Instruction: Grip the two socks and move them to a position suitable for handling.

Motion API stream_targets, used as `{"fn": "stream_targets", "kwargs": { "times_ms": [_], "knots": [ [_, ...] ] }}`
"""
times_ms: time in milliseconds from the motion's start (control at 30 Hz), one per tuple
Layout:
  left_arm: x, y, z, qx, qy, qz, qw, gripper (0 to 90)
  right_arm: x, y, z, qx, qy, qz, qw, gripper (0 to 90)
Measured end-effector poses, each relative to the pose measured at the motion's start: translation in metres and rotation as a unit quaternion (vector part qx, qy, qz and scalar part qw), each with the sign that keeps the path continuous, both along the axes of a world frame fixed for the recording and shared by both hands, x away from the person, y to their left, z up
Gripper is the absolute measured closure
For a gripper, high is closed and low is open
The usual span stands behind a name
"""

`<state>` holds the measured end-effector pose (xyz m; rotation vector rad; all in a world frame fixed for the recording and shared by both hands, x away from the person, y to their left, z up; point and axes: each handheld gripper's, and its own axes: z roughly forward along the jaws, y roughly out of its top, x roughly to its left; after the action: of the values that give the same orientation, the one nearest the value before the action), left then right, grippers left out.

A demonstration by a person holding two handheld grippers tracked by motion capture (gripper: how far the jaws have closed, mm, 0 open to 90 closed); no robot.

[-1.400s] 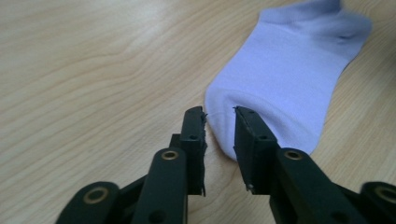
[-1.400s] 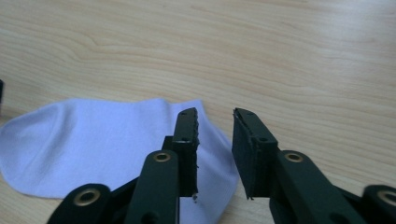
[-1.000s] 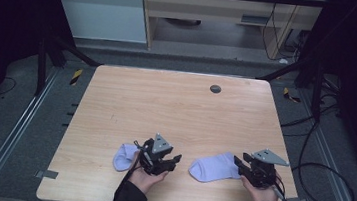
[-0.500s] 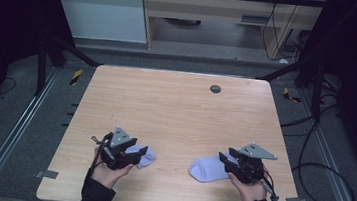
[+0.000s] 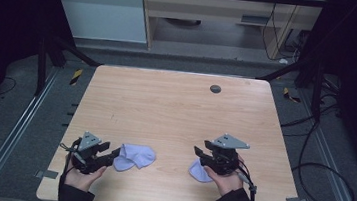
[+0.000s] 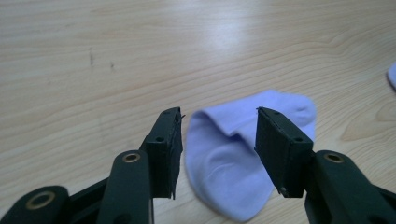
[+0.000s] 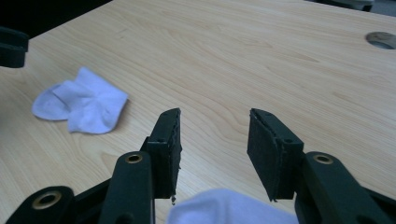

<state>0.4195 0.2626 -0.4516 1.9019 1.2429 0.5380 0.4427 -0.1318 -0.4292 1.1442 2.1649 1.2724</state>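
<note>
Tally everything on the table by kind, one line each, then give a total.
Pale lilac socks: 2, the left sock and the right sock.
Hand-held two-jaw grippers: 2, the left gripper and the right gripper, both with jaws apart.
Round grey grommet in the table top: 1, the grommet.
Total: 5

Two small pale lilac socks, one sock (image 5: 134,156) crumpled flat near the table's (image 5: 176,105) front edge toward its left corner, second sock (image 5: 199,171) lay partly hidden near the front edge, right of centre, well apart.
</note>
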Motion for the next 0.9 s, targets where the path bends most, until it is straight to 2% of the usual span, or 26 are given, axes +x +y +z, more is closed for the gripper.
{"fn": "stream_targets", "kwargs": {
  "times_ms": [200, 300, 367, 467, 733, 767, 800, 833, 900],
  "knots": [
    [-0.003, 0.012, -0.012, 0.007, 0.017, 0.011, 0.9998, 50.9, 0.003, 0.025, -0.003, -0.007, -0.001, 0.022, 0.9997, 52.9],
    [-0.003, 0.013, -0.016, 0.011, 0.027, 0.008, 0.9996, 52.2, 0.005, 0.038, -0.007, -0.010, 0.001, 0.033, 0.9994, 53.0],
    [-0.002, 0.013, -0.017, 0.012, 0.029, 0.006, 0.9995, 52.8, 0.005, 0.041, -0.008, -0.011, 0.002, 0.037, 0.9992, 53.0],
    [-0.001, 0.010, -0.022, 0.017, 0.037, 0.003, 0.9992, 53.8, 0.007, 0.061, -0.015, -0.018, 0.009, 0.057, 0.9982, 53.4],
    [0.002, 0.004, -0.032, 0.035, 0.052, -0.002, 0.9980, 55.9, 0.008, 0.096, -0.027, -0.029, 0.021, 0.089, 0.9954, 57.5],
    [0.002, 0.004, -0.032, 0.035, 0.052, -0.002, 0.9980, 55.9, 0.008, 0.096, -0.027, -0.029, 0.021, 0.089, 0.9954, 57.5],
    [0.003, 0.001, -0.033, 0.039, 0.053, -0.004, 0.9978, 56.0, 0.008, 0.107, -0.032, -0.033, 0.022, 0.099, 0.9943, 57.6],
    [0.003, 0.001, -0.033, 0.039, 0.053, -0.004, 0.9978, 56.2, 0.008, 0.107, -0.032, -0.033, 0.022, 0.099, 0.9943, 57.6],
    [0.005, -0.001, -0.034, 0.045, 0.054, -0.004, 0.9975, 56.6, 0.009, 0.121, -0.037, -0.036, 0.026, 0.108, 0.9931, 58.2]
  ]
}}
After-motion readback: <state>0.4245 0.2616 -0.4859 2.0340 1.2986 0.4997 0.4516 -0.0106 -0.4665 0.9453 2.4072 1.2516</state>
